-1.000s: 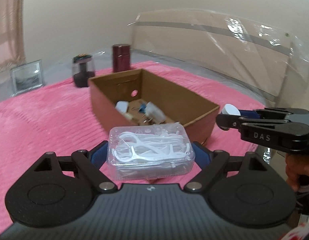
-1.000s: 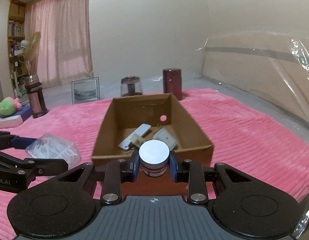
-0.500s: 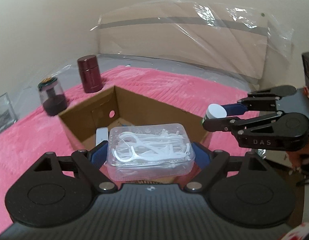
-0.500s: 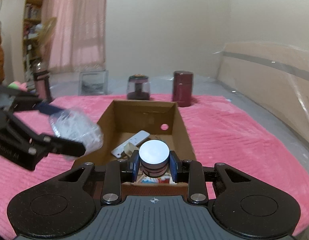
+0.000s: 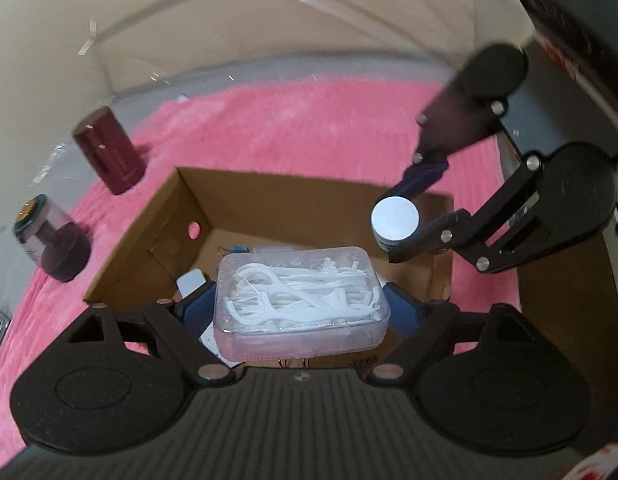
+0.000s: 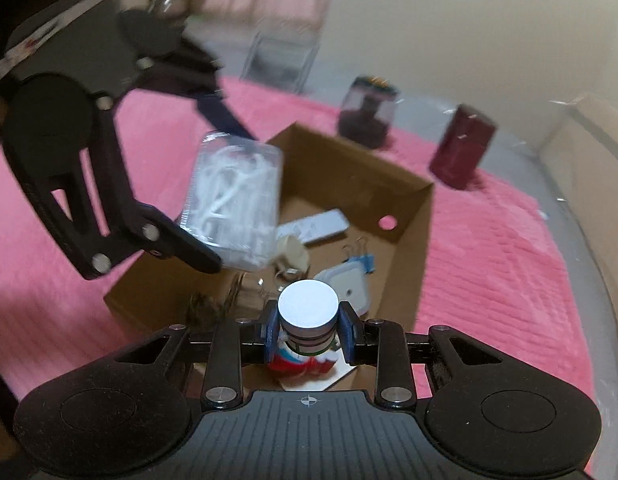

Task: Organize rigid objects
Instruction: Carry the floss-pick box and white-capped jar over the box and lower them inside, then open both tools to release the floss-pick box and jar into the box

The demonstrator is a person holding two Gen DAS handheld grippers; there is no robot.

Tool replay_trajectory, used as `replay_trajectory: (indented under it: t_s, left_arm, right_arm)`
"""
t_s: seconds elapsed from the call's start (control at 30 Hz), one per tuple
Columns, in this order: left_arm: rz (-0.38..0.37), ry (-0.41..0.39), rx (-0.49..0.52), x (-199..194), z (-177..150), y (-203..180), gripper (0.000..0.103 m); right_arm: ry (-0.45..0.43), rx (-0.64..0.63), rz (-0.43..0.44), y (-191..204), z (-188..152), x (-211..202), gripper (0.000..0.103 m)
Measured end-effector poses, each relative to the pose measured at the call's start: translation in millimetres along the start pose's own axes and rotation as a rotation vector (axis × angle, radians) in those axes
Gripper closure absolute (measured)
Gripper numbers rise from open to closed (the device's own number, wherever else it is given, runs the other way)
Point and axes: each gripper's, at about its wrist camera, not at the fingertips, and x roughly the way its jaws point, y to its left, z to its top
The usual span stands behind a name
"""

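From my left wrist camera, my left tongs grip a clear floss-pick box by its 2 short ends, holding it over the near edge of the cardboard box. To the right, my right tongs pinch a small white-capped jar above the box's right wall. A maroon canister and a clear-topped jar stand on the pink bedspread beyond.

From my right wrist camera, the right tongs stand narrow, clamped on the jar over the carton's near end (blurred small items lie inside). The left tongs hold the floss box tilted above the left wall.
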Motion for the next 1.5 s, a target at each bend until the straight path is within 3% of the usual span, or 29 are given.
replay_trajectory:
  t_s: [0.2, 0.47, 0.77, 1.5]
  left_arm:
    - [-0.042, 0.088, 0.078, 30.9, -7.0, 1.2, 0.018]
    - [-0.095, 0.168, 0.054, 67.5, -12.6, 10.5, 0.018]
    - [-0.119, 0.238, 0.032, 97.0, -17.6, 13.7, 0.018]
    - [-0.129, 0.291, 0.042, 121.9, -23.5, 11.0, 0.018]
  right_arm:
    - [0.143, -0.099, 0.043, 1.2, -2.6, 37.3, 0.076]
    - [0.248, -0.059, 0.08, -17.0, -3.1, 72.3, 0.076]
    - [0.285, -0.06, 0.087, -26.1, 2.9, 92.9, 0.076]
    - [0.329, -0.025, 0.094, -40.4, 4.9, 132.4, 0.076]
